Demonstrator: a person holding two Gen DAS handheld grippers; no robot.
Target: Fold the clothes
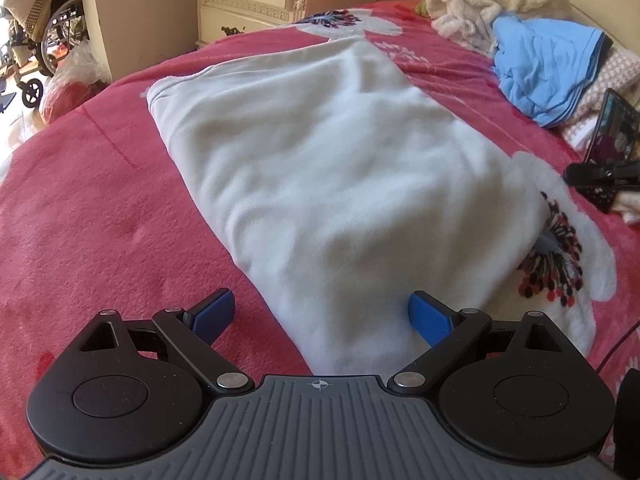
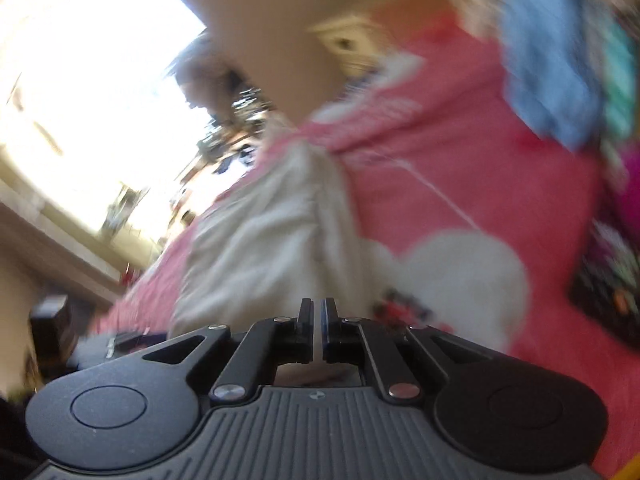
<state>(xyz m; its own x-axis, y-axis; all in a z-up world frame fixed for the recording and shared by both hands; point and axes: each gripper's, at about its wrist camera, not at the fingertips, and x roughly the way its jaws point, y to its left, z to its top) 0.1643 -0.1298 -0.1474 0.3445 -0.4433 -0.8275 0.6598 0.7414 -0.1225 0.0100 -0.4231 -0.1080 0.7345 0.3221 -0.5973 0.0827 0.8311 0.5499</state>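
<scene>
— Nearest the left wrist camera sits the left gripper [image 1: 322, 316], its blue pads [image 1: 214, 314] spread wide. What's between them?

— The near end of the white garment [image 1: 320, 168] lies in the gap, but the pads don't press it; the left one stands over the bedspread just beside the cloth, the right one is at the cloth's edge. Nothing is held.

— And the garment itself?

— Folded into a long strip, lying flat on the red flowered bedspread [image 1: 80, 184], running away from the camera toward a cream dresser [image 1: 248, 0]. Far left there's a wheelchair [image 1: 44, 44]. To the right of the strip, well apart, a blue cloth [image 1: 548, 72] sits on a heap of fluffy cream fabric [image 1: 480, 8], and a phone [image 1: 610, 128] leans at the right edge.

— The right wrist view?

— Blurred and tilted. The right gripper [image 2: 318, 308] has its fingers nearly together, only a thin slit showing, with nothing visible between them. Beyond it the white garment [image 2: 260, 240] lies bunched on the bedspread [image 2: 480, 168].
</scene>
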